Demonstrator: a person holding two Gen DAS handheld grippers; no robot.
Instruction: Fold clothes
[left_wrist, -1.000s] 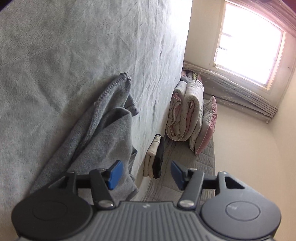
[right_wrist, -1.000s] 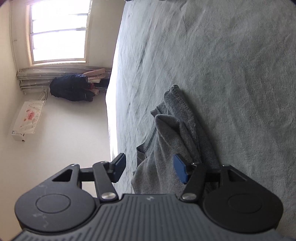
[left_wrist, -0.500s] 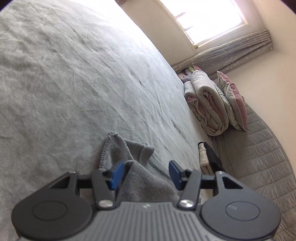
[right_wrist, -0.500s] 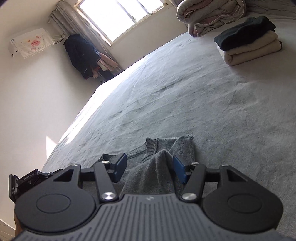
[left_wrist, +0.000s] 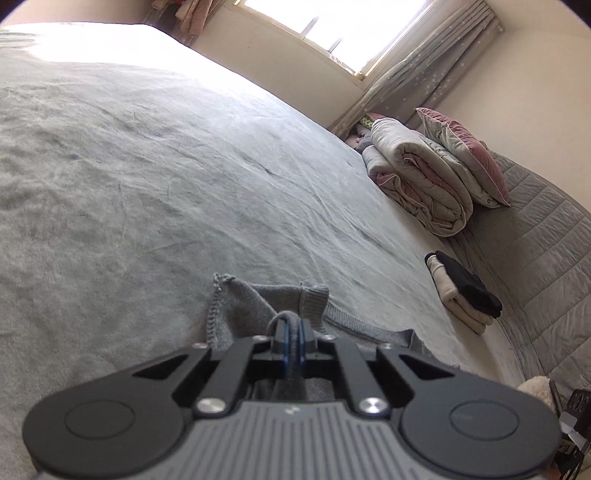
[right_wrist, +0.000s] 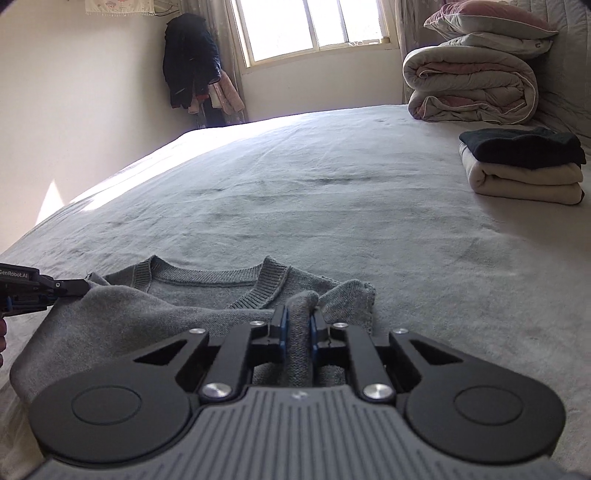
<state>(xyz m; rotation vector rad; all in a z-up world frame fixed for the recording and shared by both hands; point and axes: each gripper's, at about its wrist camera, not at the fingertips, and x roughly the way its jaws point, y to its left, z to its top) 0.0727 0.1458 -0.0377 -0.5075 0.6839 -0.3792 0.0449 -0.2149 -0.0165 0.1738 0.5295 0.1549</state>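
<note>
Grey knitted crew-neck sweater (right_wrist: 207, 291) lies on the bed with the grey textured bedspread (right_wrist: 332, 206), at the near edge, ribbed collar toward the window (right_wrist: 310, 29).

Right claw (right_wrist: 297, 325): blue-padded fingers narrowed onto a raised pinch of the sweater's knit at the shoulder on the right side of the collar; fabric fills the gap between the pads.

Left claw (left_wrist: 291, 334): likewise nearly together, with a thin ridge of the same grey knit clamped between the blue pads. In the right wrist view the left claw's black tip (right_wrist: 70, 286) touches the sweater's opposite shoulder at the left edge of the frame; white lettering on its body reads "GenRobot.AI" (right_wrist: 14, 274). A part of the person's hand shows at the frame edge just below it, too cropped to describe.

Between the two pinch points the sweater front is slack, with the collar opening lying flat on the bedspread.

Well apart, toward the head of the bed: a folded stack of clothes, black garment over cream garments (right_wrist: 521, 166). Behind it, a rolled grey-and-pink quilt (right_wrist: 469, 88) with a pink-edged pillow (right_wrist: 491, 18) on top. Dark jacket on a rack (right_wrist: 190, 59) in the corner beside the window. A wall hanging at top left carries a pink print, not legible.
</note>
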